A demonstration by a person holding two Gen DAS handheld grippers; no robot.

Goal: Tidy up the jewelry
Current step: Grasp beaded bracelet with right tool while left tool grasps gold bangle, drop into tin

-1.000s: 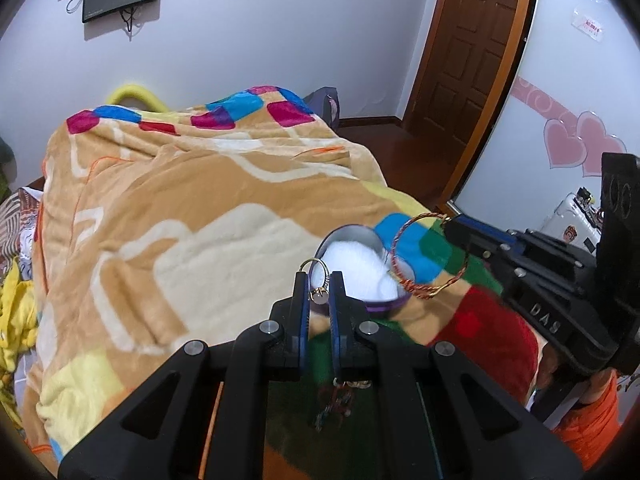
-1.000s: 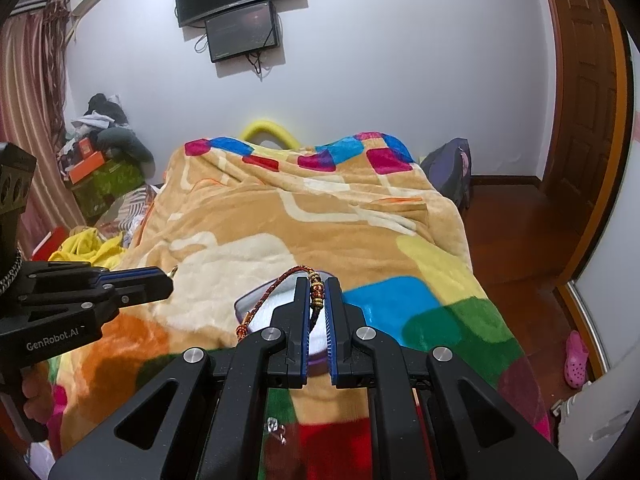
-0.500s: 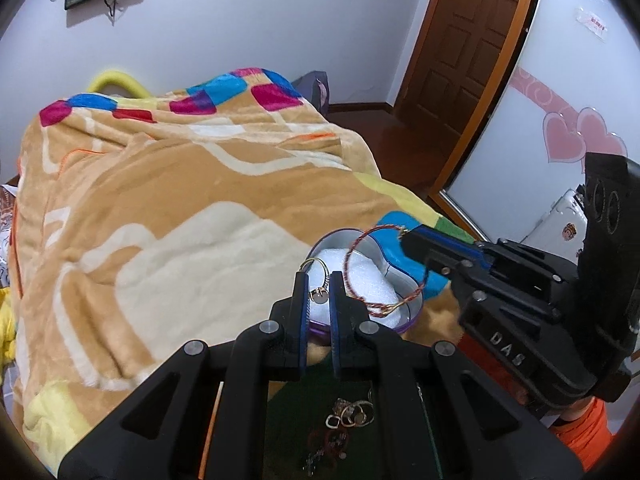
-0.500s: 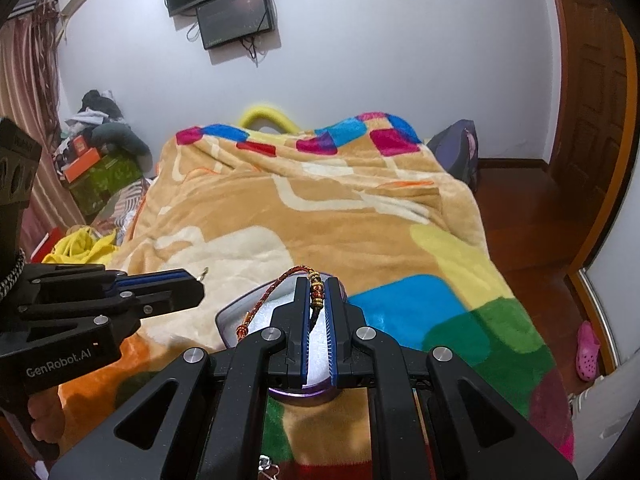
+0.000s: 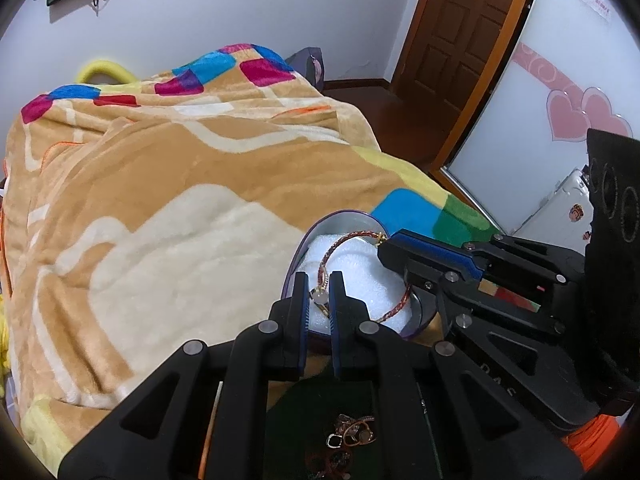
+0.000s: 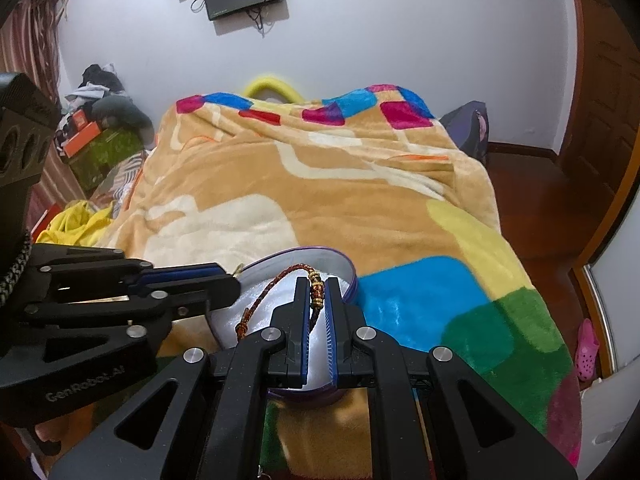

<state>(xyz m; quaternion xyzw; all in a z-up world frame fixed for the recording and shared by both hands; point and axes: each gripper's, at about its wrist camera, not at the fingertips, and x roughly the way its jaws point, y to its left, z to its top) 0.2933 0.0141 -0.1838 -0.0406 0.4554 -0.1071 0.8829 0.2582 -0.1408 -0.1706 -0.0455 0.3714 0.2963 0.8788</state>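
Observation:
A round purple-rimmed box [image 5: 340,213] with a white foam [image 5: 360,270] lining sits on the patterned blanket [image 5: 180,184]. My left gripper [image 5: 319,290] is shut on a small gold ring [image 5: 319,298] with a pale stone, held over the foam's near edge. My right gripper [image 6: 318,294] is shut on the beaded clasp of a red-and-gold braided bracelet [image 6: 272,286]. The bracelet's loop [image 5: 334,248] hangs just above the foam. In the left wrist view the right gripper [image 5: 386,248] comes in from the right over the box. In the right wrist view the left gripper [image 6: 234,278] comes in from the left.
Several loose jewelry pieces [image 5: 354,434] lie on a dark green patch below my left gripper. The blanket covers a bed with wooden floor [image 6: 532,188] to its right, a brown door [image 5: 464,40] beyond, and piled clothes and boxes [image 6: 100,120] at the left.
Both grippers have come down and closer to the box. The bracelet loop now hangs over the foam, and the ring has moved from in front of the box to over its near edge.

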